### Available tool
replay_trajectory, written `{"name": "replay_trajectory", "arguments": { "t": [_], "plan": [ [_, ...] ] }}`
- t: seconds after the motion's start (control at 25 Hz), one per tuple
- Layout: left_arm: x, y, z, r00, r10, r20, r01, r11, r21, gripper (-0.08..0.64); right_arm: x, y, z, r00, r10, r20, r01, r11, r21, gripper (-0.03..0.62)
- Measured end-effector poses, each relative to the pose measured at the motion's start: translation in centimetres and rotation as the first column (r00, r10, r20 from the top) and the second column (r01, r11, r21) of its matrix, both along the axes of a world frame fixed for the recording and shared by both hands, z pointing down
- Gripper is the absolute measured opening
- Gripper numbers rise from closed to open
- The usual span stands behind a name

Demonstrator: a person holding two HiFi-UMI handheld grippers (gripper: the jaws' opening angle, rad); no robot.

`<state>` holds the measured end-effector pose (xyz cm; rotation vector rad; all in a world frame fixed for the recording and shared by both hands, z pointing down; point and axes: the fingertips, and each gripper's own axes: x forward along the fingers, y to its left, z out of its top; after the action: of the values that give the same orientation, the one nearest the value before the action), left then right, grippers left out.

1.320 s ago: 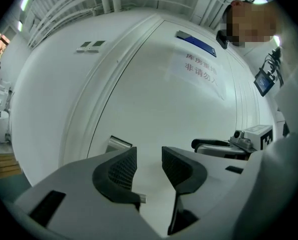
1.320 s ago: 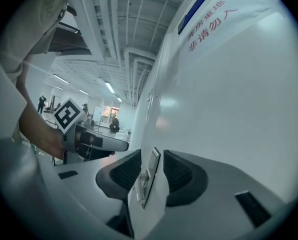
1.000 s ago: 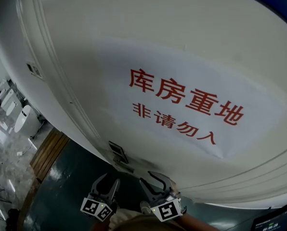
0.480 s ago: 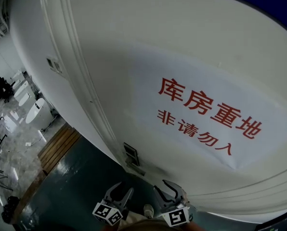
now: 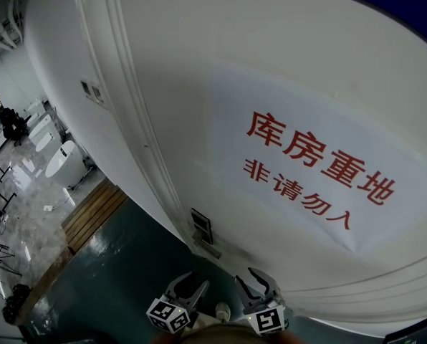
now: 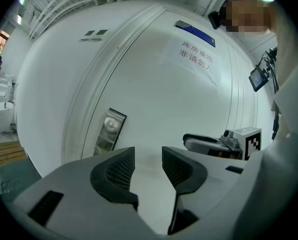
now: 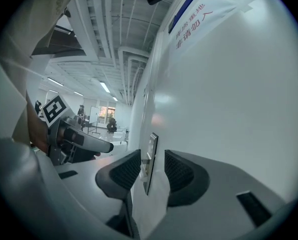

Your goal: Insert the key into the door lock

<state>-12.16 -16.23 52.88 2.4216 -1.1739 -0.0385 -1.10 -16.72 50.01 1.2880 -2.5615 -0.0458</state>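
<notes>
1. Left gripper [image 5: 190, 285]: held low near the foot of the white door [image 5: 199, 84]; points up at it; jaws set narrowly apart, gripping nothing.
2. Right gripper [image 5: 251, 279]: held just beside the left one, at the same height; jaws likewise narrowly parted and empty.
3. Door lock [image 5: 201, 226]: metal plate at the door's edge, above both grippers and apart from them; shows through the right jaw gap and up-left of the left jaws.
4. Key: not discernible in any view.
5. Door face: carries a paper sign [image 5: 314, 163] with red characters.
6. Room: dark green floor [image 5: 120, 264] below the door; wooden strip [image 5: 92, 217] alongside; white fixtures [image 5: 59, 167] farther left.
</notes>
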Motion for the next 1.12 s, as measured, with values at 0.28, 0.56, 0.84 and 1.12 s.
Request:
{"name": "replay_trajectory", "arguments": {
  "t": [0.28,0.56,0.84,1.12],
  "plan": [
    [-0.5,0.0,0.6,1.000,-0.010,0.001,0.010,1.000,-0.007,0.173,0.0,0.1,0.5,0.999,0.007,0.047,-0.005,0.999,-0.042,0.133],
    [-1.1,0.0,0.5,1.000,-0.025,0.006,0.025,1.000,-0.017,0.173,-0.2,0.0,0.3,0.997,0.012,0.073,-0.009,0.999,-0.041,0.133],
    [-1.7,0.5,0.9,0.999,-0.036,0.001,0.036,0.999,-0.036,0.172,-0.3,0.5,0.5,0.997,0.021,0.076,-0.018,0.999,-0.049,0.133],
    [-2.7,0.9,1.4,0.999,-0.054,-0.006,0.053,0.998,-0.038,0.172,-1.1,0.8,0.8,0.998,0.013,0.060,-0.009,0.999,-0.053,0.133]
  ]
}}
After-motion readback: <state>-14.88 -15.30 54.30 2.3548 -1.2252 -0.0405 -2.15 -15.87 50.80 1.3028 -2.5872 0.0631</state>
